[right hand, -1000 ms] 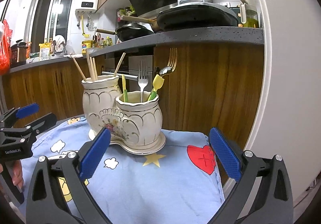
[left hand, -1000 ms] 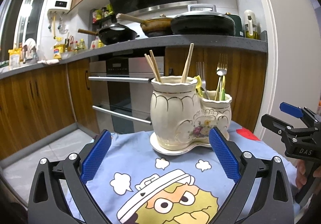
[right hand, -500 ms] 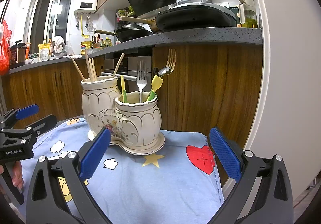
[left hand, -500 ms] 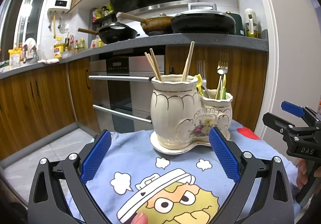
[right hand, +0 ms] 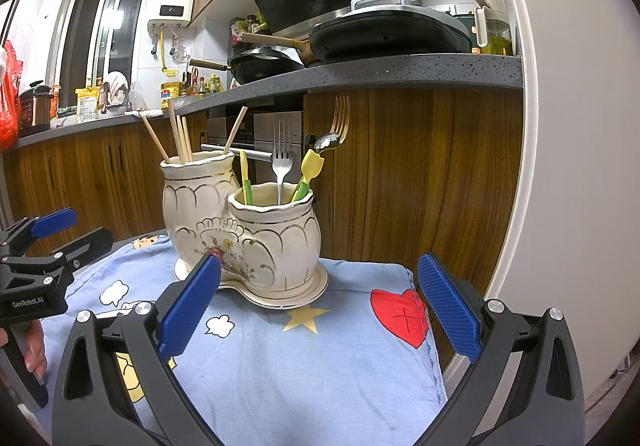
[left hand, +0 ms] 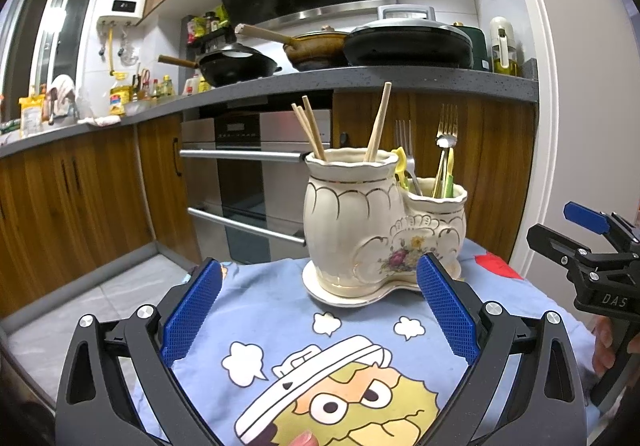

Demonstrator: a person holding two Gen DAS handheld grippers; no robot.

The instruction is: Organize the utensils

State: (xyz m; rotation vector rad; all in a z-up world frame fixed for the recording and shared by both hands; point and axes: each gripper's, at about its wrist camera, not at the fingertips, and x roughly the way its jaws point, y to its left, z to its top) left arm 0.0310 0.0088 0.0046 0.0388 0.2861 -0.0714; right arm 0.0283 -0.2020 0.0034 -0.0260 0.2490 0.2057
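I hold my left gripper (left hand: 318, 310) low and level, its two blue-padded fingers (left hand: 191, 312) spread wide with nothing between them. My right gripper (right hand: 320, 310) sits the same way, jaws wide apart and empty, blue pads (right hand: 450, 306) facing inward. From the left camera I see my right gripper off to the right edge, side-on, with my hand (left hand: 608, 342) wrapped around its handle. From the right camera my left gripper shows at the left edge, my fingers (right hand: 34, 346) curled on its grip. A fingertip (left hand: 302, 439) of mine peeks in at the bottom of the left view.
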